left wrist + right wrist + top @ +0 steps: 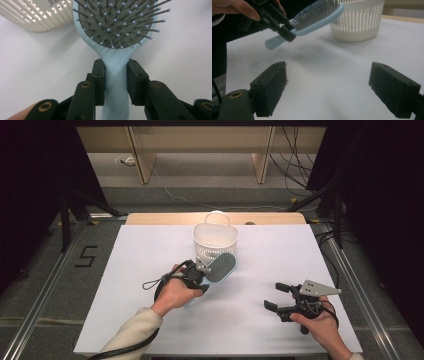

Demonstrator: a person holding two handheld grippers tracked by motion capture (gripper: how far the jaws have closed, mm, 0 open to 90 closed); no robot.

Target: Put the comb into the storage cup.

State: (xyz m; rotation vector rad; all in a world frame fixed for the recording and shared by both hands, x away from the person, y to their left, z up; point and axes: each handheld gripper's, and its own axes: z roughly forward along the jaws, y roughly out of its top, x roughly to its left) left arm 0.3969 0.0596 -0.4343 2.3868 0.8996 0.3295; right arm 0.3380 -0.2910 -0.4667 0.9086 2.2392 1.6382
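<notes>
Left gripper [115, 82]: jaws closed on the brush [117, 32] at the neck, just where the handle meets the head. The brush is held clear of the table [150, 250], bristles facing up, head close beside the basket [215, 240] on its near side and about level with its rim.

Right gripper [327, 92]: jaws set wide, nothing between them, resting low over the table well to the near right of the basket.

Risks, as judged:
- The grip sits on a smooth, tapering stretch of handle with the heavy head hanging beyond it. The brush could pivot or slide in the jaws if swung quickly.
- If the brush is meant for the basket, the head is broad against the opening. A flat approach could catch the rim and tip or push the light basket, which nothing holds down.
- The handle end juts back past the jaws and could strike the table on a steep tilt.

Basket: white, slotted walls, upright, with a loop handle on the far side. Nothing can be seen inside it, though its floor is only partly visible.
</notes>
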